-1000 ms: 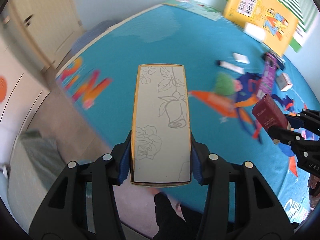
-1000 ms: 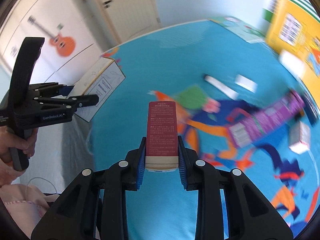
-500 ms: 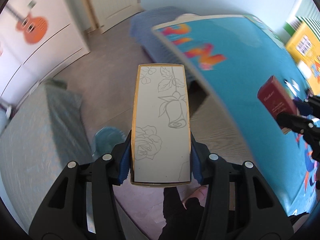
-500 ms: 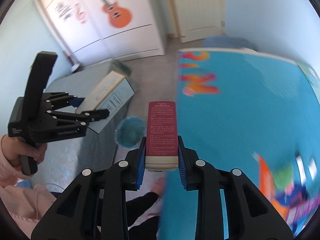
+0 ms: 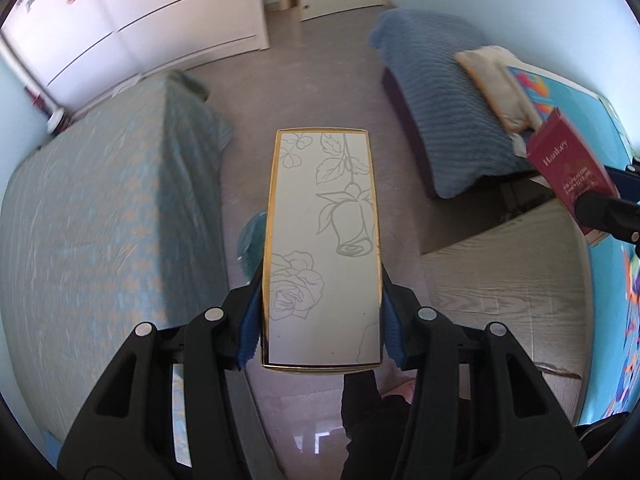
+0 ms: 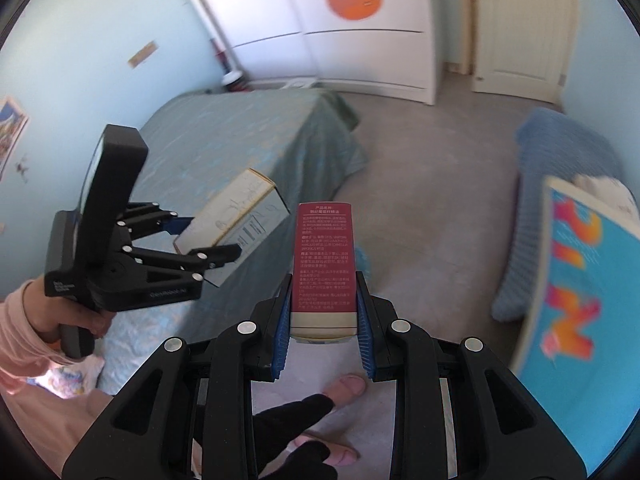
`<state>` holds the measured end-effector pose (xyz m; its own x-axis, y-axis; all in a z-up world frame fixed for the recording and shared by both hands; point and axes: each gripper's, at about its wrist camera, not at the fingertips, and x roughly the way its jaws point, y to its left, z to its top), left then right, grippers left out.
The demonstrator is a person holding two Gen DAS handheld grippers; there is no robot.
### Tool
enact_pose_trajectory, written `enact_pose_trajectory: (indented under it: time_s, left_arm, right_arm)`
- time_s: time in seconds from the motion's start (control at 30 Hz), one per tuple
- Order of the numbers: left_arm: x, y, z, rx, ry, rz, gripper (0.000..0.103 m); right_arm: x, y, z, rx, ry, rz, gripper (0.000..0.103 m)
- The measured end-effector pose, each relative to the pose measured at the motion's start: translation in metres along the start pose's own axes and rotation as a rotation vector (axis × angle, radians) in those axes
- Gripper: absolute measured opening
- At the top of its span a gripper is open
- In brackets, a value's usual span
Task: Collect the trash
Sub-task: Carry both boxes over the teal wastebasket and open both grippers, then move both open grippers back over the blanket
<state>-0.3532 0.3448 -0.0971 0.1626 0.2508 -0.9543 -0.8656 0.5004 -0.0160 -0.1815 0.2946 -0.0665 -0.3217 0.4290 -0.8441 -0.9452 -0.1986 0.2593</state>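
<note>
My left gripper is clamped on the rose-print box, blue pads tight on both long sides, jaws part-way apart; the box blocks most of the teal bin under it, only a blurred sliver of rim shows at its left edge, so I can't tell what's in the bin; the left view's rt edge cuts off my right gripper, only dark finger tips show w/ the maroon carton slanting up from them.

Right view: my right gripper pinches the maroon carton near its cream base, jaws narrow, carton upright along the fingers; a bit of the bin peeks out just rt of the carton, rest hidden; this view alone shows the left gripper whole from the side, w/ the hand in a pink sleeve on its grip, the rose-print box sticking out tilted; a foot shows below, partly behind the fingers.

Bare grey floor runs btwn the green-covered bed and the blue blanket; rug edge close at rt; the far wardrobe is blurred.
</note>
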Motion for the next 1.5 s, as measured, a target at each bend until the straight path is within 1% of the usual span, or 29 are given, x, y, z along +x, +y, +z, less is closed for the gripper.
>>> enact_pose_trajectory:
  time_s: [0.13, 0.17, 0.2, 0.23, 0.27, 0.3, 0.4, 0.5, 0.53, 0.6, 0.73, 0.87, 0.97, 1.07, 1.2, 1.33, 1.43, 1.5]
  left_arm:
    - [0.006, 0.026, 0.003, -0.051, 0.014, 0.019, 0.048]
    - [0.007, 0.032, 0.005, -0.062, 0.017, 0.027, 0.056]
    - [0.01, 0.034, 0.006, -0.071, 0.023, 0.041, 0.081]
    - [0.012, 0.038, 0.008, -0.08, 0.017, 0.066, 0.091]
    - [0.012, 0.041, 0.008, -0.084, 0.008, 0.086, 0.096]
    - [0.014, 0.044, 0.01, -0.087, 0.007, 0.099, 0.096]
    - [0.022, 0.051, 0.013, -0.112, 0.036, 0.088, 0.096]
    - [0.024, 0.056, 0.012, -0.115, 0.038, 0.087, 0.096]
    - [0.024, 0.054, 0.012, -0.112, 0.038, 0.088, 0.096]
    - [0.027, 0.056, 0.012, -0.104, 0.04, 0.089, 0.096]
    - [0.028, 0.055, 0.015, -0.101, 0.043, 0.077, 0.096]
    - [0.024, 0.048, 0.02, -0.086, 0.036, 0.07, 0.096]
    - [0.019, 0.037, 0.024, -0.053, 0.026, 0.062, 0.096]
    - [0.012, 0.015, 0.03, 0.005, 0.011, 0.054, 0.096]
    - [-0.001, -0.031, 0.039, 0.124, -0.014, 0.026, 0.096]
    - [-0.014, -0.088, 0.044, 0.253, -0.042, -0.02, 0.096]
    - [-0.022, -0.139, 0.043, 0.347, -0.051, -0.075, 0.096]
    - [-0.025, -0.171, 0.041, 0.413, -0.056, -0.101, 0.096]
  right_arm:
    - [0.019, 0.024, 0.032, -0.069, 0.016, 0.062, 0.029]
    - [0.021, 0.03, 0.037, -0.083, 0.018, 0.071, 0.03]
    - [0.027, 0.035, 0.045, -0.095, 0.019, 0.079, 0.039]
    - [0.028, 0.038, 0.045, -0.097, 0.022, 0.082, 0.07]
    - [0.03, 0.041, 0.05, -0.098, 0.018, 0.078, 0.083]
    - [0.031, 0.043, 0.054, -0.099, 0.002, 0.064, 0.082]
    - [0.034, 0.043, 0.061, -0.08, 0.002, 0.072, 0.081]
    - [0.027, 0.038, 0.055, -0.079, 0.009, 0.068, 0.081]
    - [0.03, 0.037, 0.059, -0.08, 0.013, 0.063, 0.081]
    - [0.029, 0.032, 0.056, -0.07, 0.019, 0.054, 0.081]
    - [0.027, 0.022, 0.056, -0.038, 0.018, 0.034, 0.081]
    - [0.013, 0.01, 0.051, -0.006, -0.001, 0.015, 0.081]
    - [-0.001, -0.001, 0.041, 0.025, -0.027, -0.014, 0.081]
    - [-0.02, -0.018, 0.024, 0.087, -0.062, -0.047, 0.081]
    - [-0.054, -0.044, -0.01, 0.195, -0.109, -0.1, 0.081]
    - [-0.089, -0.07, -0.051, 0.283, -0.149, -0.171, 0.082]
    - [-0.12, -0.087, -0.089, 0.374, -0.185, -0.223, 0.082]
    - [-0.143, -0.099, -0.118, 0.439, -0.211, -0.272, 0.082]
